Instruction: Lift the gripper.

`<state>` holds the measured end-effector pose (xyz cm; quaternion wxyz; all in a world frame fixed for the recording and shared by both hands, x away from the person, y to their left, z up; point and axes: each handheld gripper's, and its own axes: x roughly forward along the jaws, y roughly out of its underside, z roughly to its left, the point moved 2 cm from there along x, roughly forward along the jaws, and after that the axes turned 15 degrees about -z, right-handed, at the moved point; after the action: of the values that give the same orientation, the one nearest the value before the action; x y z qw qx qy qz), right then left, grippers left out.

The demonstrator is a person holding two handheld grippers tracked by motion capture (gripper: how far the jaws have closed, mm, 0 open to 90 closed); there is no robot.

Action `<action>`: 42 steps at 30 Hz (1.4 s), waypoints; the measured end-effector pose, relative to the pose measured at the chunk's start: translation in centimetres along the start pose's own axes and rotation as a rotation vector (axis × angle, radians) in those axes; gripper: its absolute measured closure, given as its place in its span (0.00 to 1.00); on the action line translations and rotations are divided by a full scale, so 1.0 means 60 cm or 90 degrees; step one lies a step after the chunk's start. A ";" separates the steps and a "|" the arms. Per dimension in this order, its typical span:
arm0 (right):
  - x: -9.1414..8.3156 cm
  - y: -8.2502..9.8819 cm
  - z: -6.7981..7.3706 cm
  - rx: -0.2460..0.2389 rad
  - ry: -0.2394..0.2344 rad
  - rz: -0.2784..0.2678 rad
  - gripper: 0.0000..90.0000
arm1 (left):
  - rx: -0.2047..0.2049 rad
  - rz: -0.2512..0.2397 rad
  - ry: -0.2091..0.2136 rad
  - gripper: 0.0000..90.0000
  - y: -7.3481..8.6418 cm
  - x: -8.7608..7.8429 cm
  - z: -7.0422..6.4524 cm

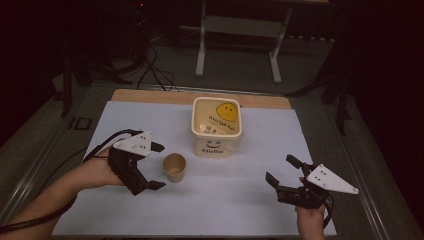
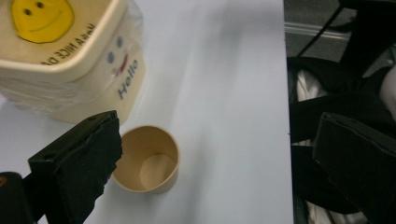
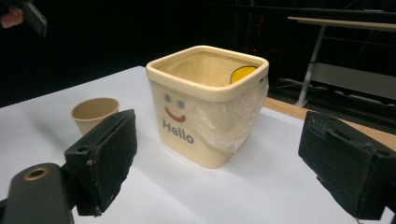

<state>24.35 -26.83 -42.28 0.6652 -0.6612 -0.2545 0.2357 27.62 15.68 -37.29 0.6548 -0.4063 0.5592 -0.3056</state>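
Paper cup (image 1: 174,167): small, tan, round, upright and empty, on the white worktop (image 1: 240,200) just in front of the bin.
Bin (image 1: 217,126): cream, square, "Hello" face on its front, plastic liner inside.
Left gripper (image 1: 157,166): fingers spread wide, beside the cup, not touching.
Right gripper (image 1: 283,169): fingers spread, holding nothing.

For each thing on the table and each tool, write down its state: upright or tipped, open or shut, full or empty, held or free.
Paper cup: upright, empty, free, beside the left tool.
Cream bin: upright, open-topped, clear liner inside, free.
Left tool: open, holding nothing, jaws toward the cup.
Right tool: open, holding nothing, apart from the bin.
White table cover: lying flat.
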 end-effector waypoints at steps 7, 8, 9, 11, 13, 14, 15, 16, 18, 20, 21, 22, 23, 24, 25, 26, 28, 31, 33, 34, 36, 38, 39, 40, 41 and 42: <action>0.001 0.001 0.001 -0.003 -0.002 0.000 0.13 | 0.010 0.018 0.015 0.05 0.003 0.015 0.001; 0.001 0.001 0.001 -0.003 -0.002 0.000 0.13 | 0.010 0.018 0.015 0.05 0.003 0.015 0.001; 0.001 0.001 0.001 -0.003 -0.002 0.002 0.13 | 0.010 0.018 0.015 0.05 0.003 0.015 0.001; 0.001 0.002 0.001 -0.003 -0.002 0.002 0.13 | 0.008 0.022 0.019 0.07 0.004 0.020 0.004; 0.002 0.002 0.002 -0.006 -0.003 0.003 0.13 | 0.009 0.027 0.020 0.13 0.007 0.023 0.006; 0.002 0.002 0.002 -0.006 -0.003 0.003 0.13 | 0.009 0.030 0.020 0.13 0.009 0.026 0.007; 0.002 0.002 0.002 -0.006 -0.002 0.003 0.13 | 0.011 0.033 0.022 0.14 0.010 0.027 0.008; 0.002 0.002 0.002 -0.007 -0.002 0.004 0.13 | 0.008 0.038 0.023 0.14 0.012 0.031 0.009; 0.002 0.002 0.001 -0.005 -0.003 0.003 0.13 | 0.007 0.050 0.029 0.17 0.016 0.038 0.011; 0.002 0.003 0.001 -0.001 -0.003 0.005 0.13 | 0.009 0.059 0.029 0.19 0.019 0.045 0.011; 0.002 0.003 0.001 -0.001 -0.003 0.005 0.13 | 0.009 0.059 0.029 0.22 0.019 0.045 0.011; 0.002 0.003 0.001 -0.001 -0.004 0.005 0.13 | 0.010 0.063 0.024 0.22 0.020 0.048 0.011; 0.002 0.003 0.001 -0.003 -0.004 0.007 0.13 | 0.009 0.067 0.027 0.24 0.022 0.052 0.011; 0.002 0.003 0.001 -0.002 -0.005 0.007 0.13 | 0.015 0.073 0.022 0.28 0.023 0.056 0.011; 0.002 0.003 0.001 -0.002 -0.005 0.007 0.13 | 0.018 0.081 0.020 0.28 0.024 0.059 0.012; 0.003 0.004 0.001 -0.003 -0.004 0.009 0.13 | 0.015 0.083 0.022 0.31 0.025 0.061 0.011; 0.003 0.005 0.001 -0.003 -0.007 0.012 0.13 | 0.021 0.103 0.007 0.40 0.029 0.070 0.014; 0.004 0.005 0.002 0.000 -0.009 0.014 0.13 | 0.016 0.114 0.005 0.44 0.033 0.075 0.016; 0.004 0.006 0.002 -0.001 -0.009 0.015 0.13 | 0.016 0.123 0.005 0.53 0.037 0.079 0.019; 0.004 0.006 0.001 0.000 -0.009 0.015 0.13 | 0.013 0.131 0.004 0.55 0.041 0.083 0.022; 0.004 0.005 0.001 0.001 -0.009 0.015 0.13 | 0.014 0.137 0.002 0.58 0.044 0.085 0.023; 0.004 0.005 0.002 0.000 -0.010 0.016 0.13 | 0.014 0.144 0.005 0.62 0.049 0.089 0.026; 0.004 0.005 0.002 0.000 -0.010 0.016 0.13 | 0.017 0.149 0.004 0.62 0.051 0.091 0.027; 0.004 0.005 0.002 0.001 -0.010 0.017 0.13 | 0.020 0.154 0.006 0.63 0.055 0.094 0.028; 0.004 0.005 0.002 0.001 -0.010 0.017 0.13 | 0.021 0.156 0.007 0.64 0.057 0.096 0.029; 0.005 0.006 0.002 0.002 -0.011 0.019 0.13 | 0.026 0.158 0.003 0.64 0.059 0.098 0.031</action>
<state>24.50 -26.52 -42.63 0.6604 -0.6617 -0.2500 0.2520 30.33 12.71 -43.16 0.6946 -0.3198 0.6002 -0.2346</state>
